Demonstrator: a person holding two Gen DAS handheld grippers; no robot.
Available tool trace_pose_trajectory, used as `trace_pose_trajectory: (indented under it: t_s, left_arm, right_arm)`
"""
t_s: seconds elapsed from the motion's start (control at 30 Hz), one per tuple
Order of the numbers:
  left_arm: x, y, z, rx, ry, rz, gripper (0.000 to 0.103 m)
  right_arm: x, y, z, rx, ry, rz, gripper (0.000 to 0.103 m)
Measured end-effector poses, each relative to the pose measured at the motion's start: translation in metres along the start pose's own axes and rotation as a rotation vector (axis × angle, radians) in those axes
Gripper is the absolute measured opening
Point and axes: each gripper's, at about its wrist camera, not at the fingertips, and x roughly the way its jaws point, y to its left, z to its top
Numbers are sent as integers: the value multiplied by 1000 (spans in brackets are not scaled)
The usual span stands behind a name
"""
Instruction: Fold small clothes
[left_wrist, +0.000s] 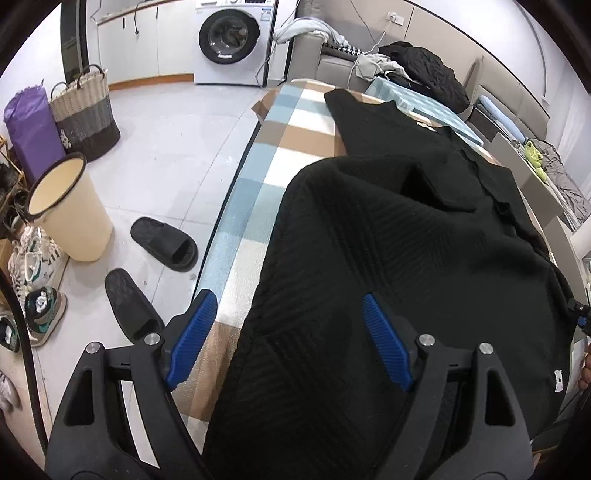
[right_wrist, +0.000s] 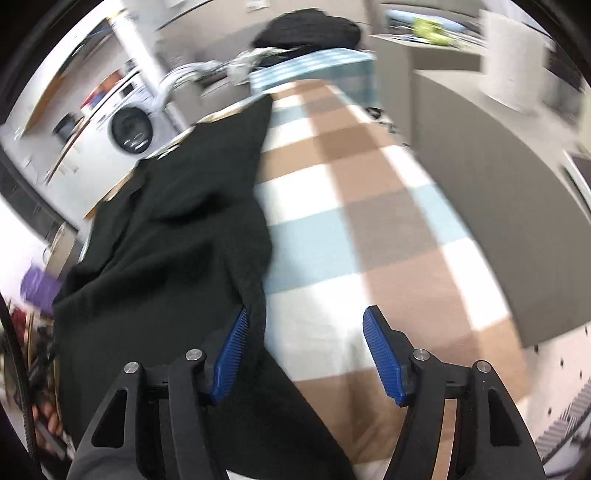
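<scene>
A white washing machine (left_wrist: 236, 40) stands at twelve o'clock of the left wrist view, with a woven basket (left_wrist: 86, 114) and a purple bag (left_wrist: 29, 125) at about ten o'clock. Nearer, at nine o'clock, a cream bin (left_wrist: 70, 210) stands on the tiled floor (left_wrist: 166, 136), beside two black slippers (left_wrist: 164, 243) and several sneakers (left_wrist: 40, 306). At one o'clock a dark garment heap (left_wrist: 428, 70) lies on a grey sofa (left_wrist: 332, 66); the right wrist view is blurred.
</scene>
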Motion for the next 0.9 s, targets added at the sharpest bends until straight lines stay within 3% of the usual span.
trace_pose_trajectory:
  t_s: [0.13,0.23,0.33,0.37,0.4,0.43,0.5,0.53,0.77,0.9]
  left_arm:
    - [8,-4,2,11,20,-20,79]
    - [15,-8,1,23,32,-20,68]
    - [15,-13,2,46,20,2,41]
    - [15,-12,3,45,23,-4,21]
    - [15,-11,3,36,23,-24,6]
    - [13,-10,3,27,17,-44,6]
    - [5,-12,2,34,-21,-43,5]
    - [0,-14,2,40,-36,-48,5]
    - [-43,-26,0,62,-157,-90,4]
    - [-67,-28,-6,51,-206,-100,4]
  right_arm:
    - [-5,0,-6,-34,21,138,65]
    - [-3,11,-17,-106,45,183,65]
    - [3,20,-26,-165,63,188,64]
    - [4,22,-29,-177,61,184,60]
    - [3,25,-31,-197,51,175,48]
    - [4,27,-32,-216,47,175,40]
    - [5,29,-30,-230,32,172,9]
    - [4,28,-29,-234,7,178,5]
    - [-30,4,-10,-101,-205,255,4]
    - [-42,0,-8,-87,-243,278,4]
